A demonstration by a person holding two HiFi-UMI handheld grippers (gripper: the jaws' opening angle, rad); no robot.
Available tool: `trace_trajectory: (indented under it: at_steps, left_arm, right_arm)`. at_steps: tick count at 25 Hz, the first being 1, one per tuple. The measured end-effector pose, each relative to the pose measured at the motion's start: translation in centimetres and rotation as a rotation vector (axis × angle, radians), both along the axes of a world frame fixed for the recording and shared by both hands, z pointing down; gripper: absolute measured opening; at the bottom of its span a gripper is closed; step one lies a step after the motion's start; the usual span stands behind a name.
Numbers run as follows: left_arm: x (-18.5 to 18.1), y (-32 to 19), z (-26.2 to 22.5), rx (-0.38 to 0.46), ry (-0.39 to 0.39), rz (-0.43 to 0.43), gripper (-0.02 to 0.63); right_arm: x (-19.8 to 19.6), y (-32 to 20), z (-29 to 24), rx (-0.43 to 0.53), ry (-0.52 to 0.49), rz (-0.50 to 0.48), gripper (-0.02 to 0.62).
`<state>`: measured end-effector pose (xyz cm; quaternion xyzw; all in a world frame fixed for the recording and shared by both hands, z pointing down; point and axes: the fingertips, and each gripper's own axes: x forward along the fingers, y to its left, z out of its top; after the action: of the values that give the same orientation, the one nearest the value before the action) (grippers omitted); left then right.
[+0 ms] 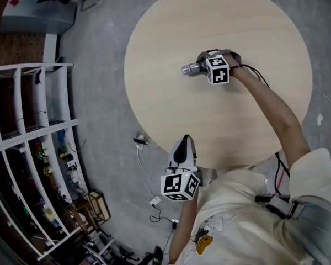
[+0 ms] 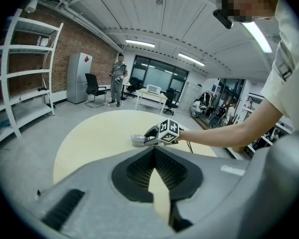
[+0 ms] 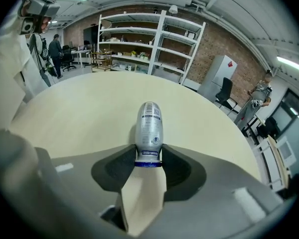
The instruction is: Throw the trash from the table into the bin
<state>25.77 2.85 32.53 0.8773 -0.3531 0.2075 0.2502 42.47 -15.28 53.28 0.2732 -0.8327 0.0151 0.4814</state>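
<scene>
A small grey bottle (image 3: 148,128) lies on its side near the middle of a round table (image 1: 254,32); the right gripper (image 3: 148,152) pinches its blue-capped end between its fingers (image 3: 120,166), likely to carry it off as trash; the left gripper (image 2: 153,153), fingers (image 2: 139,171) pressed together and empty, waits off the near edge; no bin shows.

Table (image 1: 171,26): fills the upper centre and right of the head view.
Bottle (image 1: 191,69): lies on its side near the table's middle, one end between the jaws of your right gripper (image 1: 202,66).
Left gripper (image 1: 183,143): lower centre, at the table's lower edge.
Shelving (image 1: 27,148): left edge, beside the table.
</scene>
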Motion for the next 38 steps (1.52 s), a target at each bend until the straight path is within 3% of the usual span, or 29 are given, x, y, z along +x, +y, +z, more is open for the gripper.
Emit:
trace_trajectory:
  at_steps: [5, 10, 16, 22, 32, 38]
  left_arm:
    - [-0.6, 1.4, -0.6, -0.005, 0.026, 0.037, 0.006]
    - [-0.6, 3.9, 0.4, -0.01, 0.062, 0.054, 0.006]
    - [-1.5, 6.1, -0.5, 0.01, 0.089, 0.075, 0.006]
    - [-1.6, 7.6, 0.3, 0.006, 0.12, 0.089, 0.006]
    - [-6.6, 6.5, -0.3, 0.017, 0.111, 0.18, 0.006]
    - [-8.7, 6.0, 0.6, 0.018, 0.147, 0.158, 0.006]
  right_arm:
    - [-0.4, 2.5, -2.9, 0.009, -0.061, 0.103, 0.17]
    - [-0.5, 6.7, -5.5, 0.02, -0.184, 0.225, 0.17]
    - [-1.4, 13.4, -8.7, -0.015, -0.348, 0.457, 0.17]
    - [-3.8, 19.7, -11.0, -0.041, -0.494, 0.585, 0.17]
    - [-12.6, 24.2, -13.7, -0.041, -0.594, 0.691, 0.17]
    - [-15.5, 24.4, -13.3, -0.04, -0.588, 0.705, 0.17]
